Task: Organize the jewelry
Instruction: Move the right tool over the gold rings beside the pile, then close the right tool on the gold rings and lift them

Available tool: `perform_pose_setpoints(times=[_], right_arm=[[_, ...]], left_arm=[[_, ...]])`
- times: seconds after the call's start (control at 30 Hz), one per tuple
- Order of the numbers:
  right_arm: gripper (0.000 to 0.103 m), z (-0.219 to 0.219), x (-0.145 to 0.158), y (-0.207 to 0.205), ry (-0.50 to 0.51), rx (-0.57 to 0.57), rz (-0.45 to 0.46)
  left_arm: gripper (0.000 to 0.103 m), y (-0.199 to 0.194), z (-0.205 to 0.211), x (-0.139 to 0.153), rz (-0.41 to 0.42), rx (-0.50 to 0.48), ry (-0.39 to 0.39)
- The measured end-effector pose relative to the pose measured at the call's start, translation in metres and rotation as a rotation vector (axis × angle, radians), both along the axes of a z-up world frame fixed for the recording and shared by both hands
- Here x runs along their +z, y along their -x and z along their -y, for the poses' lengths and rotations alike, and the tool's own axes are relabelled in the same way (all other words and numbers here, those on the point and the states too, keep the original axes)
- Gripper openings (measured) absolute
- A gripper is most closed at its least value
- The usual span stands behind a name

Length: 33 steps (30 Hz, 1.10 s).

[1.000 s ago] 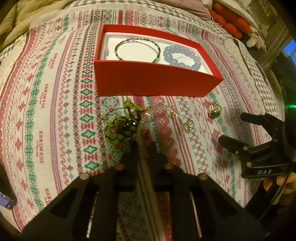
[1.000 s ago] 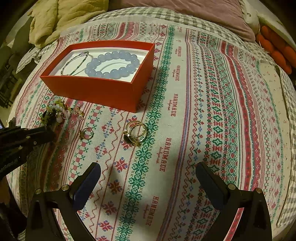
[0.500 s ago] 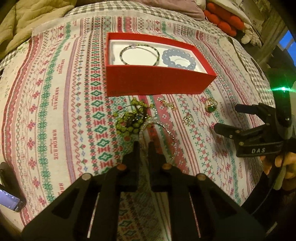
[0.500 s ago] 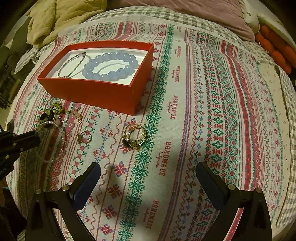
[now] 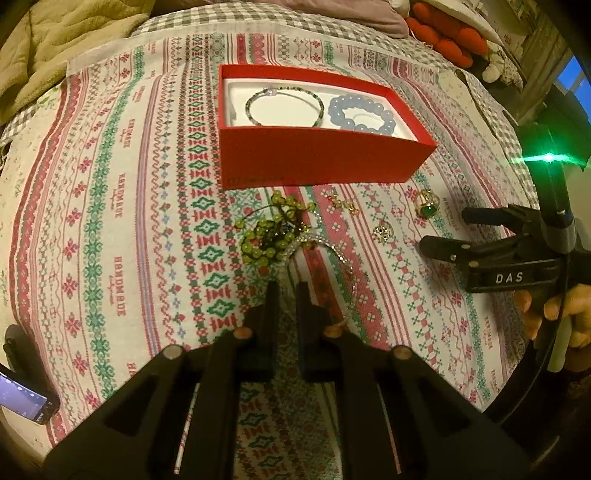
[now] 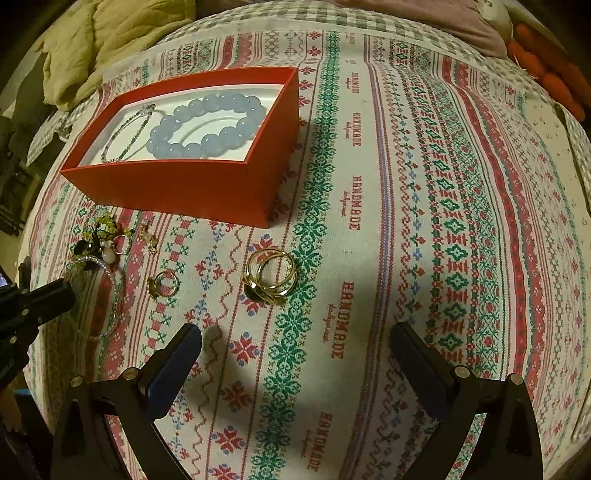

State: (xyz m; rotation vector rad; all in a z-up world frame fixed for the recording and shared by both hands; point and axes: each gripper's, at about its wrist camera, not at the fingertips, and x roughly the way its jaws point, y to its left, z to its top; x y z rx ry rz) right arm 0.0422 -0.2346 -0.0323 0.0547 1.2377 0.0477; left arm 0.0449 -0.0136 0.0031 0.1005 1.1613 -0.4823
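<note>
The left claw (image 5: pixel 284 291) stands nearly shut, tips pointing steeply down, and a thin clear-bead bracelet (image 5: pixel 325 247) loops from between them across the cloth; whether the pads truly pinch it, I can't be certain, but it looks caught there. To do this well, I'd say lift it slowly and straight up, since its far end lies against the tangle of green beads (image 5: pixel 269 236) and could drag them along. Then carry it over the near wall of the red box (image 5: pixel 317 158) and let it go only once it's low inside.

The right claw (image 6: pixel 295 354) hangs wide open and empty, just short of the big gold ring (image 6: pixel 269 277); a smaller ring (image 6: pixel 162 284) sits to one side, and small gold earrings (image 5: pixel 343 203) lie nearer the box.

Inside the box rest a blue bead bracelet (image 6: pixel 207 125) and a thin dark one (image 5: pixel 284 107).

All this lies on a patterned cloth (image 6: pixel 424 221) spread over a bed, soft underneath, with a rumpled olive blanket (image 6: pixel 110 33) and pillows beyond.
</note>
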Motion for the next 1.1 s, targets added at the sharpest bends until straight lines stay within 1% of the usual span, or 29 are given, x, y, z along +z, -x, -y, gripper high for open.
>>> perform_pose_setpoints(times=[0.17,0.27,0.37,0.43,0.6,0.77,0.83,0.97,1.0,1.07,1.1], right_arm=[[0.099,-0.004,0.000,-0.004,0.012,0.002,0.017],[0.094,-0.008,0.000,-0.008,0.024,0.010,0.026],[0.089,-0.011,0.001,-0.011,0.033,0.015,0.038],[0.083,-0.013,0.001,-0.013,0.040,0.020,0.047],[0.072,-0.018,0.003,-0.019,0.041,0.039,0.065],[0.068,-0.025,0.003,-0.023,0.039,0.056,0.072],[0.063,-0.026,0.004,-0.023,0.046,0.059,0.076],[0.046,-0.030,0.005,-0.022,0.056,0.061,0.085],[0.039,-0.026,0.005,-0.022,0.055,0.061,0.087],[0.029,-0.023,0.005,-0.023,0.056,0.066,0.088],[0.029,-0.022,0.005,-0.023,0.053,0.067,0.087]], left_arm=[[0.010,0.000,0.000,-0.001,0.002,0.001,-0.009],[0.010,0.000,0.000,-0.002,0.006,0.002,-0.016],[0.010,0.000,0.001,-0.003,0.008,0.003,-0.022],[0.010,-0.001,0.001,-0.004,0.010,0.003,-0.026],[0.010,-0.001,0.000,-0.005,0.011,0.009,-0.027],[0.010,-0.001,-0.001,-0.006,0.006,0.005,-0.028],[0.010,0.000,0.000,-0.006,0.007,0.007,-0.028],[0.010,0.000,-0.001,-0.004,0.011,0.011,-0.025],[0.010,0.000,-0.001,-0.004,0.012,0.010,-0.024],[0.010,0.001,-0.002,-0.002,0.015,0.009,-0.021],[0.010,0.001,-0.002,-0.001,0.018,0.008,-0.019]])
